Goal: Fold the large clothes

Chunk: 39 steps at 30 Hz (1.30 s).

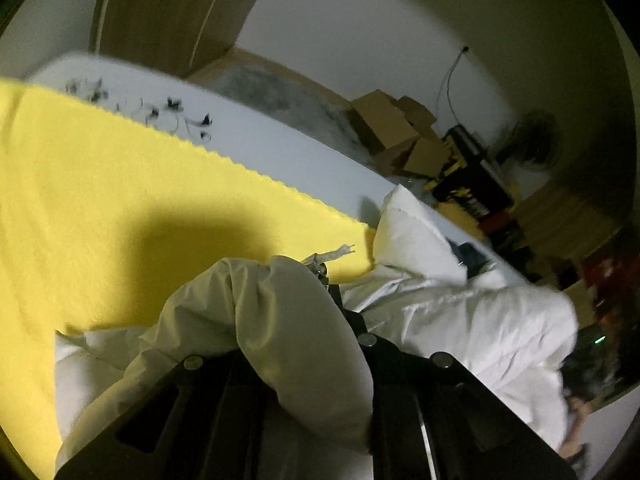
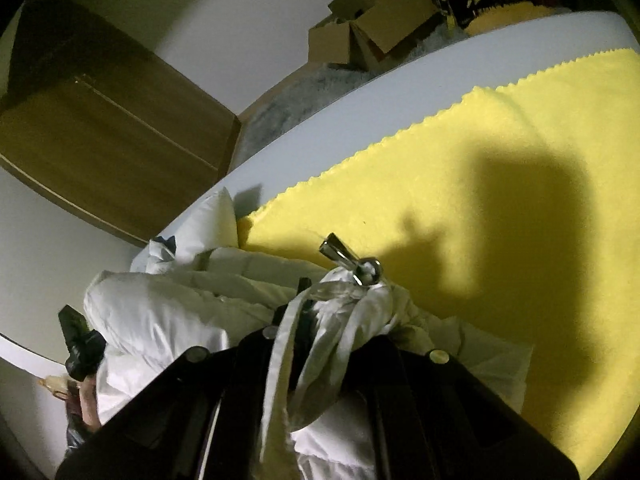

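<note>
White padded jacket point(image 1: 472, 320) bunched on the yellow cloth's point(image 1: 120, 184) near edge, long axis spanning both tongs: left tongs point(image 1: 304, 320) pinch a puffy fold, right tongs point(image 2: 340, 312) pinch its drawstring end.

Crumpled white padded jacket point(image 1: 480, 320) on yellow cloth point(image 1: 120, 200)

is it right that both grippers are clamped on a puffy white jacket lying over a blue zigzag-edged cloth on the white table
Not quite: the zigzag-edged cloth is yellow, not blue, as the right wrist view shows plainly. The rest holds: the left gripper and right gripper each have a bunch of the puffy white jacket between their fingers, and it lies over that cloth on the white table.
</note>
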Each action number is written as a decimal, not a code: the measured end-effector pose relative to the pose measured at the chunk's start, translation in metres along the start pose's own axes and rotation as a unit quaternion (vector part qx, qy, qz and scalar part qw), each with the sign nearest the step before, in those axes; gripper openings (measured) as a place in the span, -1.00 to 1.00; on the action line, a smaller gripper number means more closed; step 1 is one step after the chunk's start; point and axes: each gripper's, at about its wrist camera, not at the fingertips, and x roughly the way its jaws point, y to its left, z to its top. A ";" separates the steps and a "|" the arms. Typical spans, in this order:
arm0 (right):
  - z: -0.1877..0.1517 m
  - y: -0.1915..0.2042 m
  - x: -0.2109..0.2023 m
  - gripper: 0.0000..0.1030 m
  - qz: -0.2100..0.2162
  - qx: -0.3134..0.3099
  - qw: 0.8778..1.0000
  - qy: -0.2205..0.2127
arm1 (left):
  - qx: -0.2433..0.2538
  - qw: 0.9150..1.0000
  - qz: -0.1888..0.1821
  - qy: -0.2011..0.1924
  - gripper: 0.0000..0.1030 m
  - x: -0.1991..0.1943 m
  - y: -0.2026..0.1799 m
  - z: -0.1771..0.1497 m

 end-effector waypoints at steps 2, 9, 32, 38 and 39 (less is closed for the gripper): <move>-0.004 0.004 -0.012 -0.81 -0.007 -0.010 1.000 -0.012 | 0.025 0.999 0.024 -0.010 -0.83 -0.011 -0.011 -0.003; -0.017 0.046 -0.111 1.00 0.041 -0.045 0.989 -0.137 | 0.130 0.983 0.090 -0.097 -0.72 -0.108 -0.064 -0.018; -0.190 0.162 -0.212 1.00 -0.068 -0.189 0.959 -0.199 | 0.136 0.931 0.203 -0.270 0.99 -0.255 -0.092 -0.150; -0.200 0.164 -0.167 0.71 -0.090 -0.171 0.966 -0.173 | 0.131 0.937 0.235 -0.223 0.99 -0.210 -0.093 -0.171; -0.198 0.168 -0.160 0.42 -0.092 -0.166 0.967 -0.169 | 0.130 0.935 0.246 -0.219 0.99 -0.198 -0.100 -0.170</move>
